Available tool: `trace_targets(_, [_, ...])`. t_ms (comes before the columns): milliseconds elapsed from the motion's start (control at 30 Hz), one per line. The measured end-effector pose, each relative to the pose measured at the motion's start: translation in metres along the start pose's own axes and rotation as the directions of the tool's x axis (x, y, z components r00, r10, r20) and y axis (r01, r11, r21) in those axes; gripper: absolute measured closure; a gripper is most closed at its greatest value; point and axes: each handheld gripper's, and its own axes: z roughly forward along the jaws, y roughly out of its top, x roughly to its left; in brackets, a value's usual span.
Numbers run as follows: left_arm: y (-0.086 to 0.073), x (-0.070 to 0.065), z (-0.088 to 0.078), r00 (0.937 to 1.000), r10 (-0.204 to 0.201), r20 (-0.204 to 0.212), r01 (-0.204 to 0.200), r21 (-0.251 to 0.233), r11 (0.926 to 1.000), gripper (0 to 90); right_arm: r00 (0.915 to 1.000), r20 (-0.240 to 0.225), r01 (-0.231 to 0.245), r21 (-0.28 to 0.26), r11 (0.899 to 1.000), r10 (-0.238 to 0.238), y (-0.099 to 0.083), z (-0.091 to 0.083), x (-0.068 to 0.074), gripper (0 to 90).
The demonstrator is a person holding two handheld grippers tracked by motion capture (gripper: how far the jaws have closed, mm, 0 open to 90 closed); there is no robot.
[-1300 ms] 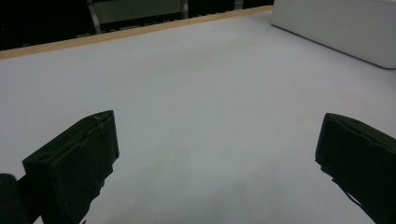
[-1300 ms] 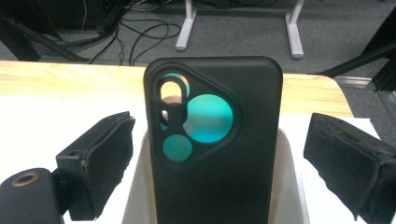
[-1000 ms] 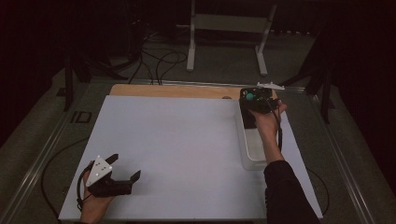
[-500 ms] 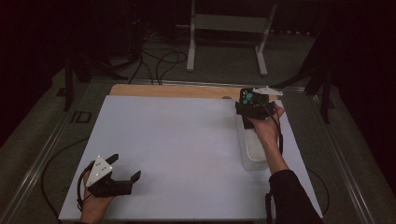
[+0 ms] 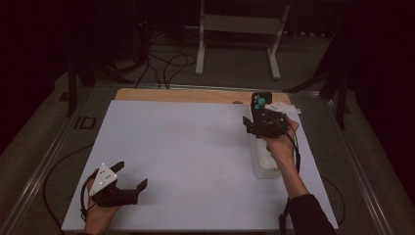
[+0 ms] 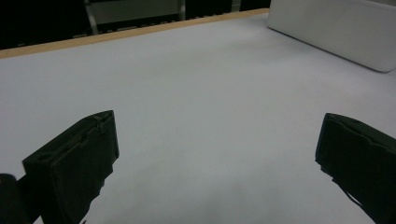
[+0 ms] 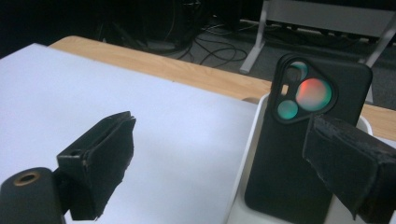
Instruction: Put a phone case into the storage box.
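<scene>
Currently the right gripper (image 7: 219, 163), jaws wide, is hovering at the black phone (image 7: 303, 140) leaning in the white tray (image 5: 266, 169); no grasp yet. Left gripper (image 5: 131, 177) is idling, jaws wide and empty.

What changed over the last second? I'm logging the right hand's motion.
The right gripper drew back toward the person along the white tray, baring the black phone that stands at the tray's far end. The left gripper stayed open on the table.
</scene>
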Motion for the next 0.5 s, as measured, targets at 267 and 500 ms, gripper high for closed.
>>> trace_targets(267, [0.001,-0.001,0.000,1.0000,0.001,0.001,-0.001,-0.001,1.0000,0.0,0.9984,-0.057,-0.005,-0.056,0.998,0.001,-0.021,-0.027,0.012,8.8])
trace_targets(500, [0.001,-0.001,-0.001,1.0000,0.000,-0.001,0.000,-0.006,1.0000,0.0,0.9973,-0.073,-0.012,-0.066,0.998,0.007,-0.043,-0.042,0.019,8.9])
